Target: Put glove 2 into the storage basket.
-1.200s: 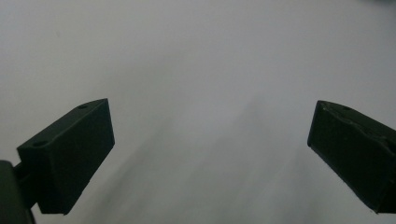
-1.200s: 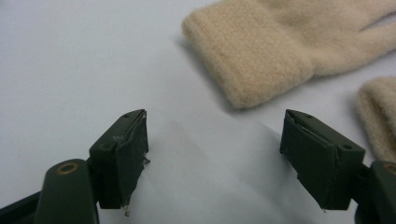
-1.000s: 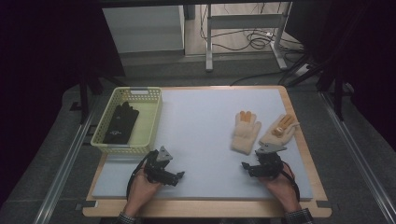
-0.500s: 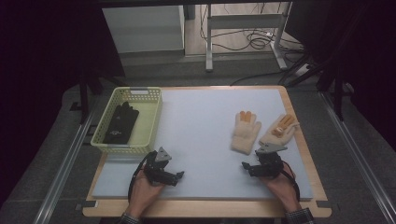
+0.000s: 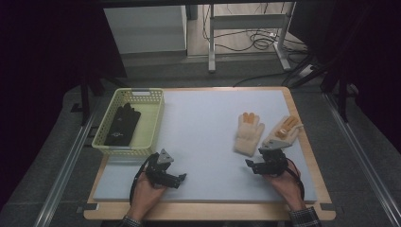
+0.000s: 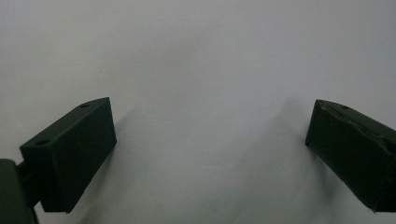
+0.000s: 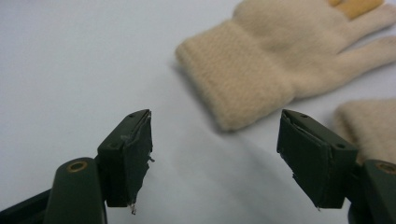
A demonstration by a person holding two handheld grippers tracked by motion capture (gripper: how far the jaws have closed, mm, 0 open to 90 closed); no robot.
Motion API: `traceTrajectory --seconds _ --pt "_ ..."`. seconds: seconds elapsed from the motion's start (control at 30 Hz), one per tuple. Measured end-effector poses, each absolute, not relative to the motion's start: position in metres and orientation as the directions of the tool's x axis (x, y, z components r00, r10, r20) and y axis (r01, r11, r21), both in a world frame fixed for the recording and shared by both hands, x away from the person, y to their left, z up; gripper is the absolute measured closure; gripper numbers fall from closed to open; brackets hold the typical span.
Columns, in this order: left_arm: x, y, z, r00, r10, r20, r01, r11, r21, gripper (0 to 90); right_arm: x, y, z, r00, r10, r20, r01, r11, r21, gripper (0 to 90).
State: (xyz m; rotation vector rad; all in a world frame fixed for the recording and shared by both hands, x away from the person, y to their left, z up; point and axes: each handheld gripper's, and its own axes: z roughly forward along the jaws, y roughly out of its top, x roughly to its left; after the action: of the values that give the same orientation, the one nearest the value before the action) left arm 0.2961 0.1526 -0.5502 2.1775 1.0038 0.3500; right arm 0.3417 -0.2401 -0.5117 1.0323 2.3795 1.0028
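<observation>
High view, from the left: a pale yellow basket point(image 5: 150, 124) with latticed walls sits at the left edge of the counter point(image 5: 208, 142), and a black glove point(image 5: 122, 124) lies flat inside it, cuff toward the person. To the right, well apart from the basket, two cream knitted gloves lie side by side on the pale grey mat. The first cream glove point(image 5: 248, 133) points its fingers away from the person and has orange tips; the second cream glove point(image 5: 283, 131) lies just beside it, tilted to the right, with orange patches too.

The left gripper point(image 5: 178, 179) is held low near the front of the counter, below the basket; in the left gripper view point(image 6: 210, 140) its fingers point(image 6: 74, 149) are spread wide over bare mat, released and holding nothing. The right gripper point(image 5: 249, 164) sits just in front of the cream gloves; in the right gripper view point(image 7: 215, 154) its fingers point(image 7: 128, 154) are likewise released, with the ribbed cuff of the first cream glove point(image 7: 261, 70) just beyond them and the cuff of the second point(image 7: 369, 126) at the right edge.

Against the picture half a second ago, both grippers and all three gloves lie much as they did; any shift is too slight to tell.

The counter has a wooden rim and stands on a grey floor. Beyond it are a white cabinet point(image 5: 144, 28), metal table legs and loose cables point(image 5: 255, 42); the rest of the room is dark.
</observation>
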Motion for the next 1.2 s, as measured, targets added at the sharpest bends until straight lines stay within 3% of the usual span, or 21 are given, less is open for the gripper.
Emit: traceTrajectory --seconds 0.27,0.57,0.87,1.0,1.2 --pt "0.296 0.153 -0.55 0.662 0.748 -0.044 0.557 -0.452 0.697 1.7 0.367 -0.237 -0.494 -0.655 0.755 -0.041 0.486 0.461 0.742 26.2" --pt "0.296 0.153 -0.55 0.662 0.748 -0.045 0.558 -0.451 0.697 1.7 0.405 -0.228 -0.487 -0.647 0.759 -0.069 0.476 0.474 0.741 35.0" --pt "0.296 0.153 -0.55 0.662 0.748 -0.045 0.557 -0.451 0.697 1.7 0.448 -0.216 -0.509 -0.614 0.789 -0.031 0.538 0.447 0.714 19.7" --pt "0.296 0.153 -0.55 0.662 0.748 -0.045 0.557 -0.452 0.697 1.7 0.456 -0.209 -0.52 -0.624 0.78 -0.042 0.546 0.474 0.69 19.6" --pt "0.296 0.153 -0.55 0.662 0.748 -0.045 0.557 -0.451 0.697 1.7 0.452 -0.207 -0.52 -0.639 0.769 -0.034 0.545 0.483 0.685 46.1"
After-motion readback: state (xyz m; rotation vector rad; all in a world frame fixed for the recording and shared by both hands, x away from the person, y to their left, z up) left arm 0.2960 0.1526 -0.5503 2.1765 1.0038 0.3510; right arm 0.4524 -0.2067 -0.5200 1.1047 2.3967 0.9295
